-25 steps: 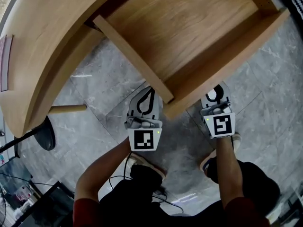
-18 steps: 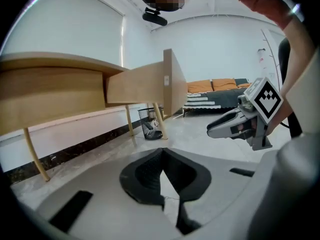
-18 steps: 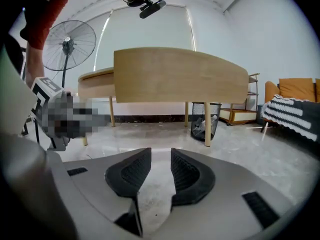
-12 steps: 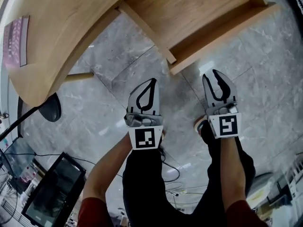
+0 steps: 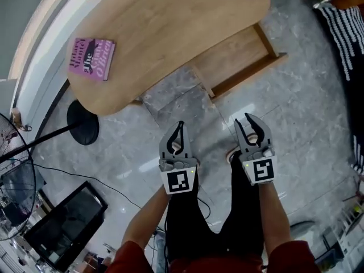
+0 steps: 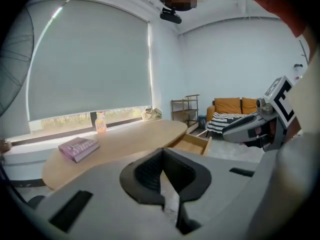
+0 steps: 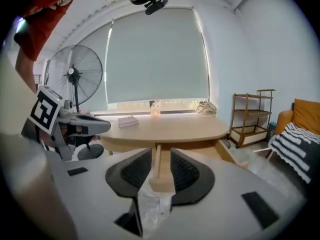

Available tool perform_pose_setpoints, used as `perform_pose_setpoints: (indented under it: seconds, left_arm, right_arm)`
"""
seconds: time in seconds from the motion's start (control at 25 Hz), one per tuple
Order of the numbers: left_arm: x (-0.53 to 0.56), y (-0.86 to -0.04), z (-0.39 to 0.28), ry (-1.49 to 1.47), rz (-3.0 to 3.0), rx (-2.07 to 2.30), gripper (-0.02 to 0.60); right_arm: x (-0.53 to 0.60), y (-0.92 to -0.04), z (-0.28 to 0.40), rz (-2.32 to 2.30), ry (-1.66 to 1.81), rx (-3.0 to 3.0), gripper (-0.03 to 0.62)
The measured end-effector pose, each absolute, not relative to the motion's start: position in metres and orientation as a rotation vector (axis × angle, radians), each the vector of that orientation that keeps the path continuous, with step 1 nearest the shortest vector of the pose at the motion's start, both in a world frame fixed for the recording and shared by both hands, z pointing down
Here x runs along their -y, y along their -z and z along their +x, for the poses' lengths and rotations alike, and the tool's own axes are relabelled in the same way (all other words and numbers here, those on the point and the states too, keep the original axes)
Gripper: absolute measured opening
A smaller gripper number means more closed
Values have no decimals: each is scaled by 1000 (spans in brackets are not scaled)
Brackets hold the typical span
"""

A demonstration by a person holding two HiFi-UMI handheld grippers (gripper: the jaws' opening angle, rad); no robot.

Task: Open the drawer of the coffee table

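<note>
The left tongs (image 5: 180, 125) are closed, tips meeting on nothing; the right tongs (image 5: 244, 123) stand parted and empty. Both hang side by side over the grey floor (image 5: 318, 129). Ahead of them, well apart, the drawer (image 5: 236, 58) juts open from the bench (image 5: 170, 27) (a purple book (image 5: 91, 58) lies beyond the left tongs)

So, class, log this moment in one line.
drawer: open | left hand-held gripper: shut, empty | right hand-held gripper: open, empty
</note>
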State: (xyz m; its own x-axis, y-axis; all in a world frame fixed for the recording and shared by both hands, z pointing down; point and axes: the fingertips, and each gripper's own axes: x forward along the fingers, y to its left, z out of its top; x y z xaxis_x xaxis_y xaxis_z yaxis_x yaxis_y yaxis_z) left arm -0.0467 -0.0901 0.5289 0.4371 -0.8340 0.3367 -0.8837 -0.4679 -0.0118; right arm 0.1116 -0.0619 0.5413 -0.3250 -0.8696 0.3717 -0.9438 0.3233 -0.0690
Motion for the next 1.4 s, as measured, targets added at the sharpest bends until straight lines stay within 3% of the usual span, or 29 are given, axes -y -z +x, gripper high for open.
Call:
perform_pose_setpoints:
  seconds: [0.32,0.6,1.4]
  left_arm:
    - [93,-340,-75,-348,2482,1636,6]
    - [92,-223,-100,-321,2556,1705,6]
    - [65,-78,-204,-169,2561,1870,6]
  right_arm:
    - [72,-357,81,1528,-292,2440,114]
    - [76,-251,51,1464,-204,2507,114]
    - [76,-81,-1,1686,90,2517,109]
